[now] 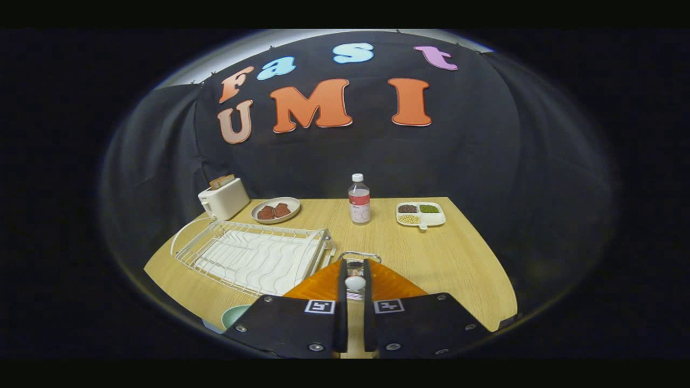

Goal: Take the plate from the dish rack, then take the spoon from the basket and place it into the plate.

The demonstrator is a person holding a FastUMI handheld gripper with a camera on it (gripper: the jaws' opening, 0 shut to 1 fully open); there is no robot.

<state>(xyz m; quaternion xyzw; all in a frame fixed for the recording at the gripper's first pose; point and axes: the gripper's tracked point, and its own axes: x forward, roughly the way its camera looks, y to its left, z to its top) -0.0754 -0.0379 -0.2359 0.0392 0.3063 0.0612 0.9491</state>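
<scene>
My gripper is narrowed onto a white spoon, both black fingers pressing its sides. An orange plate lies on the table directly under the fingers and spreads out to either side of them. Just beyond the fingertips is the small wire basket, fixed to the right end of the white dish rack. The rack's slots hold nothing. How far the spoon hangs above the plate is hidden by the fingers.
At the back of the wooden table stand a white toaster, a dish with brown food, a water bottle and a divided tray of beans. A pale green bowl sits beside the left finger.
</scene>
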